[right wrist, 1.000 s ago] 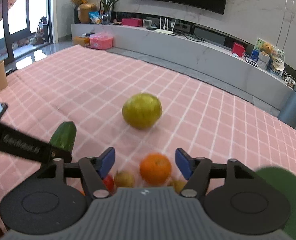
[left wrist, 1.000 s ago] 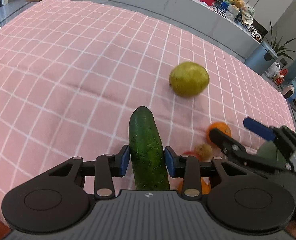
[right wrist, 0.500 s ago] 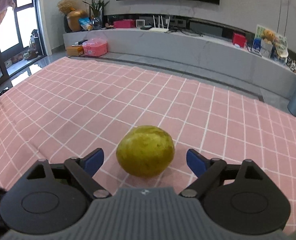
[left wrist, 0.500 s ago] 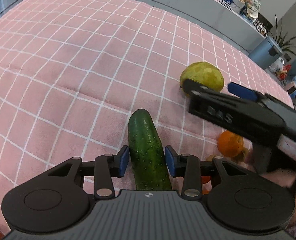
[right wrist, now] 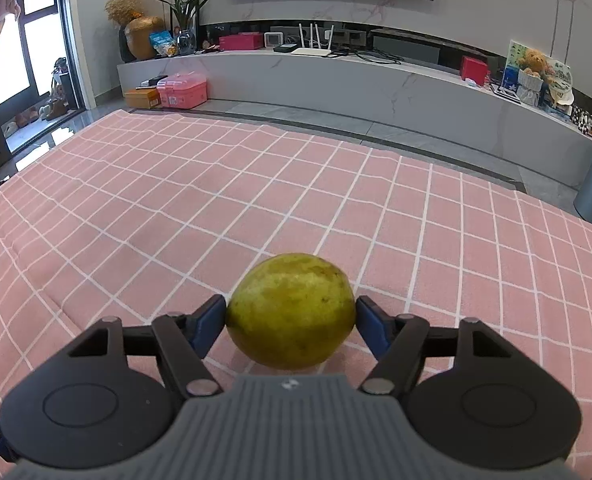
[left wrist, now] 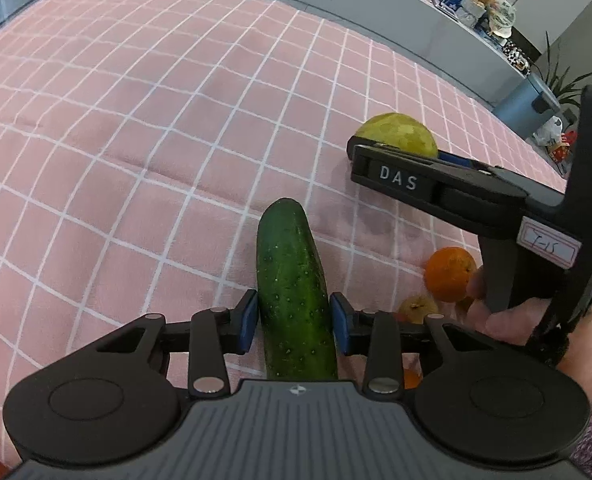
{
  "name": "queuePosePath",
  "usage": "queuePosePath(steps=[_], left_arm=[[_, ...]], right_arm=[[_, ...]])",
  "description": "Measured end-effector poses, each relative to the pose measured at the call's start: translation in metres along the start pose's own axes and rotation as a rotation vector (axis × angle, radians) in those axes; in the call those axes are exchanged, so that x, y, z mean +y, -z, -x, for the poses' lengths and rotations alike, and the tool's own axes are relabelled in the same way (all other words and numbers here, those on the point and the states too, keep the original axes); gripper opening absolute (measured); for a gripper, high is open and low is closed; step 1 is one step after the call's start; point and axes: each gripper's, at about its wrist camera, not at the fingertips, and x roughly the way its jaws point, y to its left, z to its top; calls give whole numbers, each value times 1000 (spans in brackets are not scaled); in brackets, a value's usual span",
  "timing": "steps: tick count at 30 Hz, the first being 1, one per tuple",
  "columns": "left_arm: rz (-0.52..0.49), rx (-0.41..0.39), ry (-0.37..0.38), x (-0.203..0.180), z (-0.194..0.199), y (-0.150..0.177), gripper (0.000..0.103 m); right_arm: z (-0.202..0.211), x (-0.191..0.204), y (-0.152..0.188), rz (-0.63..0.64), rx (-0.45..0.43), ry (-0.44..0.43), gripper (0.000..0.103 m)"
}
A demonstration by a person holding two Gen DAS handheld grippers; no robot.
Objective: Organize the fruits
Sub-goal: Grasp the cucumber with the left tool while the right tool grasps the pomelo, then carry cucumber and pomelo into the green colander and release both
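The left gripper (left wrist: 292,322) clenches a dark green cucumber (left wrist: 292,292) between its blue pads, the cucumber lying lengthwise on the pink checked cloth (left wrist: 136,140). The right gripper (right wrist: 291,318) has just been closing, and its pads now press both sides of the yellow-green round fruit (right wrist: 291,310) resting on the cloth. An orange (left wrist: 449,274) sits nearby.

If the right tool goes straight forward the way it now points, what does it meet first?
Nothing new, it seems: the right tool already has the yellow-green fruit between its pads, which have just been closing on it. Beyond the fruit lies only bare pink checked cloth, though depth is hard to judge.
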Motion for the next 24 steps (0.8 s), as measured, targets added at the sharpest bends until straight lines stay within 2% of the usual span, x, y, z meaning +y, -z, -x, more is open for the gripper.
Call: queuePosePath(steps=[7,16,20,24], left_arm=[[-34,-76,13,-2,24,12,42],[-117,-206,68,-13,73,38,41],[-160,-269,82,-27,99,45,41],[-215,-325,132,-49,124,49,41]], right_arm=[[38,2,7,10,-55,-4,67],[130,-4,31,-5,-144,-16,67],[172,-12,46,-20,-183,-6,67],[210,-27,58,-21,-217,15,67]])
